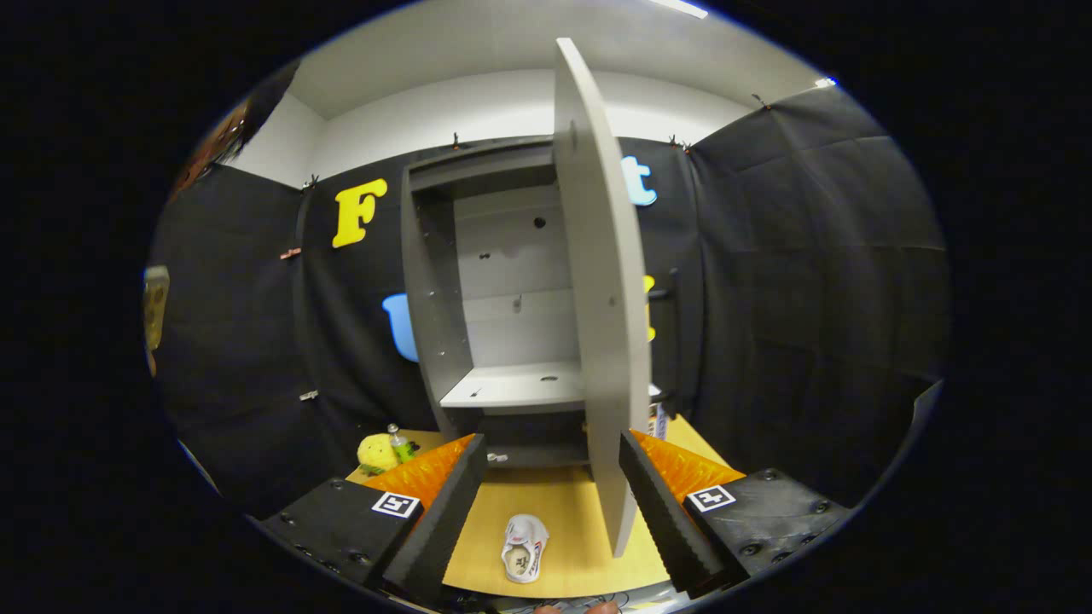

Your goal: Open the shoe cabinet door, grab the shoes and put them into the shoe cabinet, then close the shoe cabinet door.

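The grey shoe cabinet (444, 290) stands ahead against the booth wall with its door (601, 290) swung open, edge-on toward me and close to my right finger (661, 512). Inside, a bare shelf (512, 388) and grey back panel show. A white shoe (524, 548) lies on the wooden floor board (572, 512), low down between my fingers, toe pointing toward the cabinet. My gripper (546, 512) is open wide, holding nothing; the door's lower edge hangs just inside the right finger without both pads pressing it.
A yellow plush toy (377, 452) and a small green bottle (399, 443) sit on the board left of the cabinet, beyond my left finger (439, 512). A small object (657, 419) stands behind the door at the right. Black cloth walls close in both sides.
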The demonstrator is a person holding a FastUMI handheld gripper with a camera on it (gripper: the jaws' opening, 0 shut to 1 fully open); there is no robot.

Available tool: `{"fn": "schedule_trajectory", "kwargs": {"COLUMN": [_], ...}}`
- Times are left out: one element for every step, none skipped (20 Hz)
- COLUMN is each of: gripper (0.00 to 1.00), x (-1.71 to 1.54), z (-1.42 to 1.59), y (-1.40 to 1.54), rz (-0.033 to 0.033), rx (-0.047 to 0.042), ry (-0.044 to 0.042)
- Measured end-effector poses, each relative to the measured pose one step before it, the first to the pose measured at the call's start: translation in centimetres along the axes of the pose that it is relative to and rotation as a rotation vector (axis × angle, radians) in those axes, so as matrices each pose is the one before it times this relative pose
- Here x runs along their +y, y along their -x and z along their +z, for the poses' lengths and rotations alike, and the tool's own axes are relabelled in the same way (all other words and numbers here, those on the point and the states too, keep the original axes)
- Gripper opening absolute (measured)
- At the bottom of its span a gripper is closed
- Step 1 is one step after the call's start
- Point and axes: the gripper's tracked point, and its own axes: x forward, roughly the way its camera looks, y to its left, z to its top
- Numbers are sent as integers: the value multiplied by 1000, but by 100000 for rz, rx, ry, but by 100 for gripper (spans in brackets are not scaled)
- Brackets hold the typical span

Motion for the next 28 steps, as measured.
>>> {"fn": "schedule_trajectory", "kwargs": {"gripper": [98,98,98,98,98,98,99,99,99,99,99,99,99,99,96,93,88,84,77,72,59,55,51,52,49,47,47,47], "x": [1142,719,442,469,510,773,684,681,591,611,242,-18,-134,-166,-133,-408,-594,-762,-485,-331,15,-86,138,-226,205,290,19,-320], "z": [-1937,-2158,-2545,-2726,-2425,-2657,-2385,-1765,-1540,-1562,-1189,-1110,-1541,-1298,-1194,-1102,-897,-793,-466,-275,13,-39,135,173,135,687,176,252], "y": [-730,-999,-1217,-1198,-1193,-1542,-1853,-1452,-1715,-1537,-1650,-1333,-1483,-1313,-1387,-1215,-1110,-1032,-1174,-940,-757,-872,-882,-821,-529,-517,-631,-626], "rz": [1707,1151,265,555,627,651,693,1433,550,989,134,-252,-472,-748,-1152,-997,-2363,-2964,-2437,-2031,-1036,-1015,-540,-1164,491,513,-412,-2069], "rx": [4135,3478,5152,6256,5617,6538,5533,3286,3475,3930,2067,2425,2215,2263,1789,1057,225,10,98,-192,-427,-285,-1022,-676,-564,-2899,-796,-2623], "ry": [-525,630,1336,559,205,673,690,102,893,338,-438,-693,-671,-1008,-139,61,566,737,-52,-970,-2007,-1103,-963,-487,-1048,-1505,-278,1081]}}
